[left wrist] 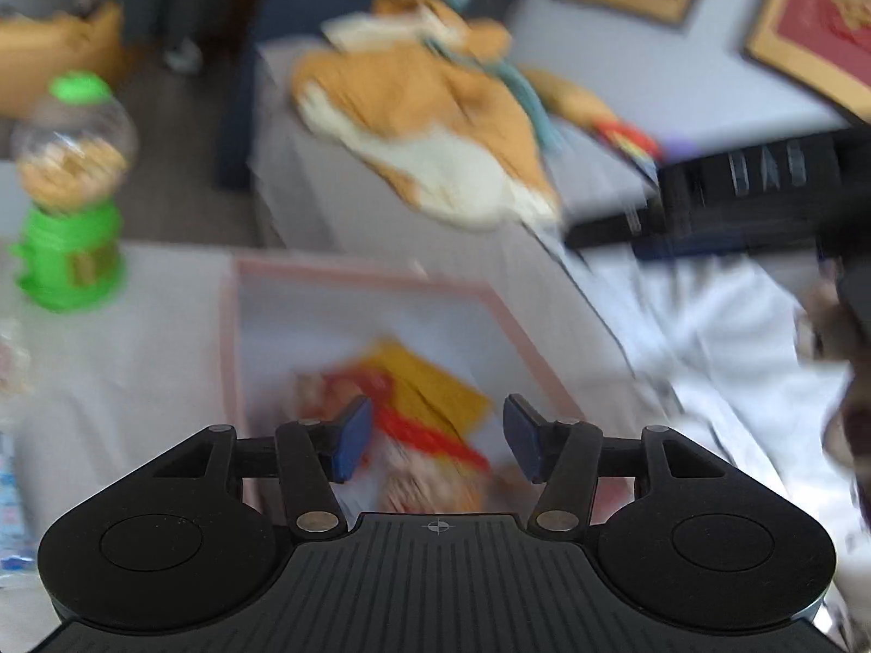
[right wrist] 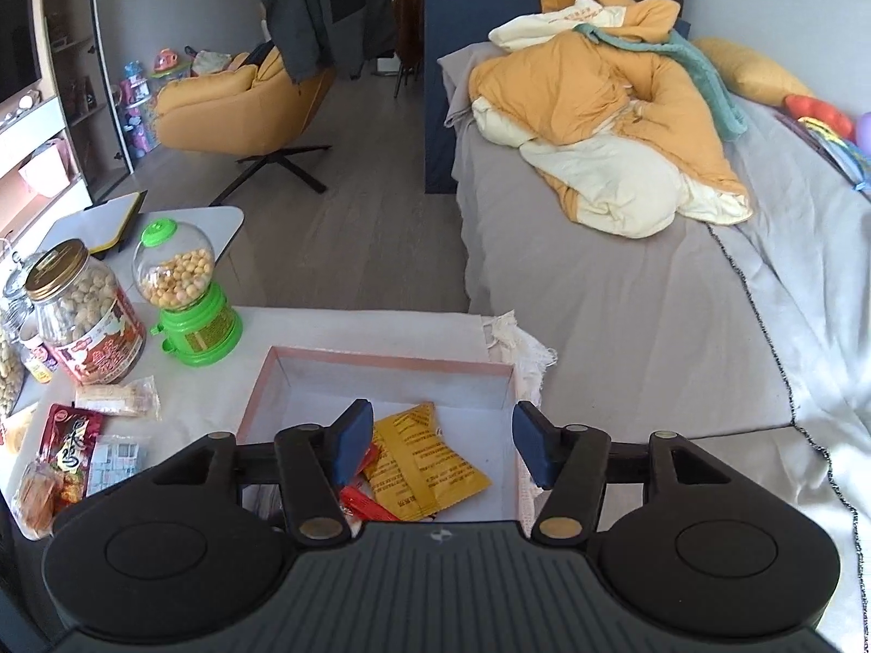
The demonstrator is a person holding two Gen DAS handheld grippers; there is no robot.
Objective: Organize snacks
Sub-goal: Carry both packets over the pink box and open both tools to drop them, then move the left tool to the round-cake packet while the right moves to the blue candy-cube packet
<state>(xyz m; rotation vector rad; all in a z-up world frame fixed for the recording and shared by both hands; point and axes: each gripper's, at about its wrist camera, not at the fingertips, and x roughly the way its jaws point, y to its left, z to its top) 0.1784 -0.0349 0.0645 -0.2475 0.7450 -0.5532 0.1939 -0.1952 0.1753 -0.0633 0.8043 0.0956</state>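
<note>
Since both our right gripper (right wrist: 441, 443) and left gripper (left wrist: 438, 438) hang released over the pink-rimmed cardboard box (right wrist: 381, 362), we'd pinch the light, crinkly yellow foil snack packet (right wrist: 430, 460) at its six o'clock seam.

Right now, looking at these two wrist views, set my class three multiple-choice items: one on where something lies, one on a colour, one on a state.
1. Where does the yellow snack packet lie?
A. inside the pink-rimmed box
B. on the bed
C. beside the big jar

2. What colour is the base of the candy dispenser?
A. red
B. green
C. blue

3. How do the right gripper jaws stand?
A. shut on the packet
B. shut on nothing
C. open, holding nothing

Answers:
1 A: the packet rests on the box floor, within its walls.
2 B: base and cap are both bright green.
3 C: the blue pads stand apart with nothing pressed between them.
</note>
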